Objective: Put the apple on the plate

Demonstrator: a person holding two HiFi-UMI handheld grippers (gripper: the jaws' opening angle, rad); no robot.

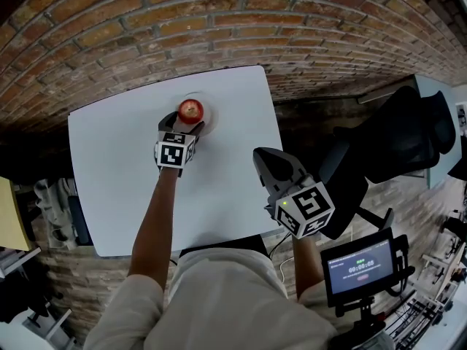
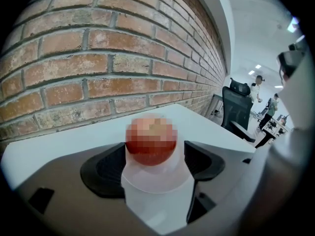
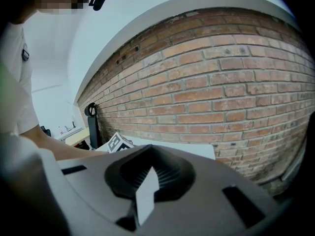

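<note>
A red apple rests on a small white plate near the far edge of the white table. My left gripper sits just behind the apple, open, one jaw on each side of the plate. In the left gripper view the apple stands on the plate between the spread black pads of the left gripper, and I see no clamping. My right gripper hovers off the table's right edge, shut and empty. In its own view the right gripper shows only a thin gap between its pads.
A brick wall runs behind the table. A black office chair stands to the right. A small screen on a stand is at lower right, and shelving stands at the left of the table.
</note>
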